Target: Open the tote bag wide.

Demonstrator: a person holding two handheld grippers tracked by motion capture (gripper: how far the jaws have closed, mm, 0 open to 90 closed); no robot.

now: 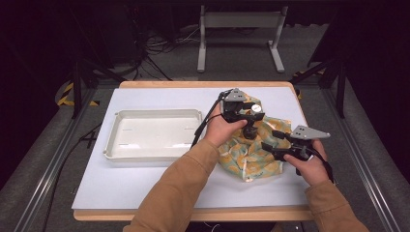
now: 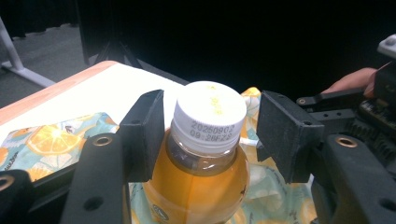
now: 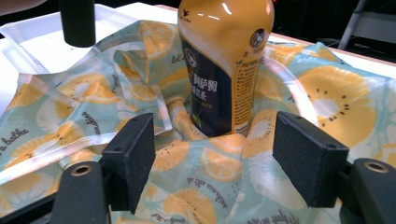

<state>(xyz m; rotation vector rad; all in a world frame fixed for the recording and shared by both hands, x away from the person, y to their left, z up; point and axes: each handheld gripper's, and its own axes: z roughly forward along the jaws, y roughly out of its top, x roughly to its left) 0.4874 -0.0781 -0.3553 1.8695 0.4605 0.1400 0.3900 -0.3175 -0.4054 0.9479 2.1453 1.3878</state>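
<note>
**Straddling a bottle neck: two grippers at a fruit-print bag**

Item 1, left gripper [image 1: 250, 126]: jaws part-open, one pad on each side of the bottle's white cap [image 2: 210, 112]; the left pad stands just beside the neck, the right pad has a visible gap to the cap; neither pad is seen pressing, so nothing is gripped; seen from above, this gripper sits over the bag, held in the person's left hand [image 1: 223, 128].

Item 2, right gripper [image 1: 270, 147]: jaws spread wide, with nothing clamped; the pads hover over the crumpled front of the bag, the cloth rising between them; whether a pad brushes the fabric cannot be told; the bottle stands beyond the jaws, ahead and centred between them; the person's right hand [image 1: 309, 164] carries it.

Item 3, bottle [image 3: 224, 60]: clear plastic, amber drink, dark label panel with pale print; long axis upright, cap pointing up toward the left gripper's camera, base sunk in the bag; a date code is printed on the cap skirt.

Item 4, bag [image 1: 251, 157]: pale teal with orange-slice print, clear strap handles, lying rumpled beneath both grippers and wrapped around the bottle's foot.

Item 5, tray [image 1: 112, 145]: white, shallow, off to the left gripper's outer side on the table [image 1: 121, 188], well apart from the bag.
</note>
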